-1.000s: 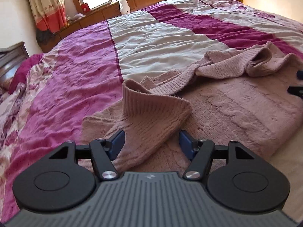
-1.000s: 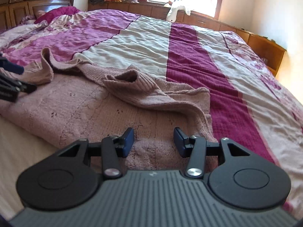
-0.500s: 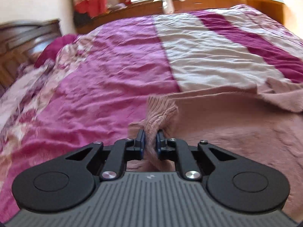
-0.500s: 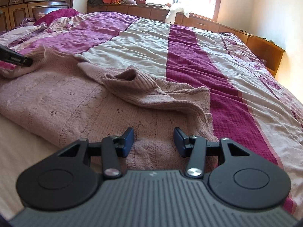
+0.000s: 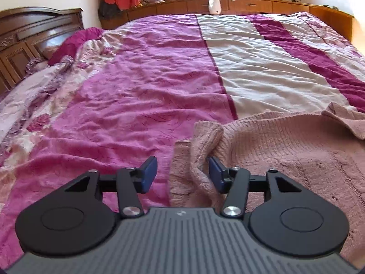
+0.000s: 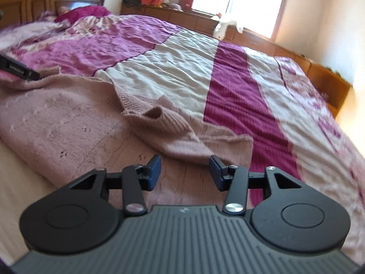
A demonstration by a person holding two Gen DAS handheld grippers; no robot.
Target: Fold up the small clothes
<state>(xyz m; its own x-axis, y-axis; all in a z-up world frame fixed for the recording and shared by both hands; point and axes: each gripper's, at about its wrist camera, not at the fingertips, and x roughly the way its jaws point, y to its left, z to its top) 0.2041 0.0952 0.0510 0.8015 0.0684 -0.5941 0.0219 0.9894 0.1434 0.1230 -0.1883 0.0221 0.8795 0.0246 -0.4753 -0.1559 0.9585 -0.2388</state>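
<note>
The pink knit sweater (image 5: 285, 150) lies spread on the bed's quilt (image 5: 141, 96), filling the lower right of the left wrist view and the left and centre of the right wrist view. The step in hand looks like laying it flat before folding. The left claw (image 5: 182, 173) is spread open, a bunched sleeve cuff (image 5: 206, 137) sitting loose between its pads and gripped by neither. The right claw (image 6: 184, 171) hovers open over the rumpled sleeve (image 6: 164, 118) at centre frame. Next, the right claw needs to close on that sleeve and draw it out straight. No brand reads clearly; the small mark on each claw body is too small to make out.
</note>
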